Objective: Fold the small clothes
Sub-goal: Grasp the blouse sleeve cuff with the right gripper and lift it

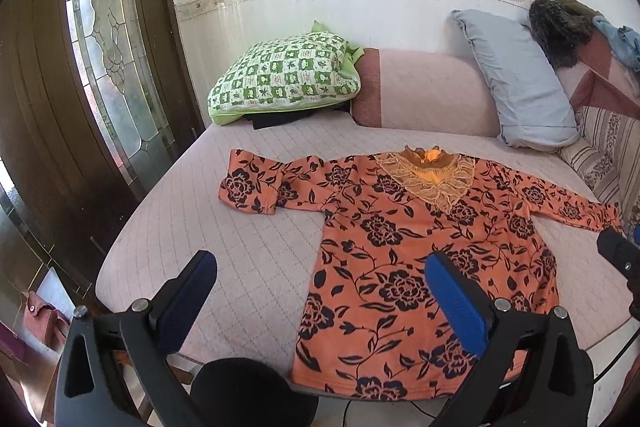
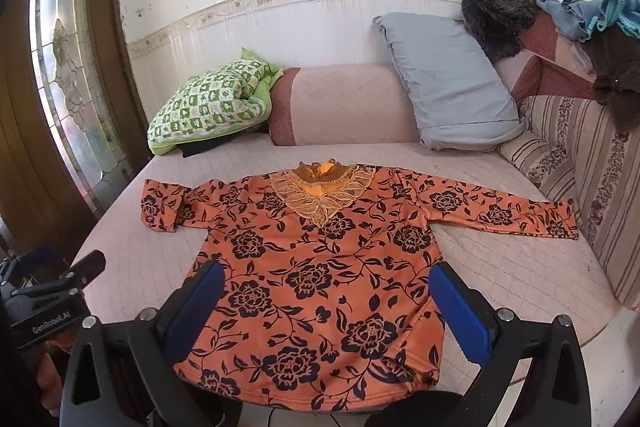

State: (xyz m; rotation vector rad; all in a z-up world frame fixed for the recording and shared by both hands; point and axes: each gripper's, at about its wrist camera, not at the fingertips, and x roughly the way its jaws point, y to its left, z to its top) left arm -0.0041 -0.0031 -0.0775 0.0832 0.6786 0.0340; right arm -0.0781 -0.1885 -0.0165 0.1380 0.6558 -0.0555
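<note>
An orange top with black flowers (image 1: 400,259) lies flat, front up, on a pink quilted daybed (image 1: 240,247). Its lace collar (image 1: 432,179) points to the back. Its left sleeve (image 1: 252,187) is folded over at the cuff; the right sleeve (image 2: 500,213) lies straight out. My left gripper (image 1: 320,291) is open above the top's left hem side, holding nothing. My right gripper (image 2: 326,301) is open above the top's lower body (image 2: 312,287), holding nothing. The left gripper also shows at the left edge of the right wrist view (image 2: 86,269).
A green checked pillow (image 1: 284,75), a pink bolster (image 1: 424,91) and a grey pillow (image 1: 516,75) lie along the back wall. A striped cushion (image 2: 580,179) and piled clothes (image 2: 592,19) sit at the right. A wooden door with glass (image 1: 104,39) stands at the left.
</note>
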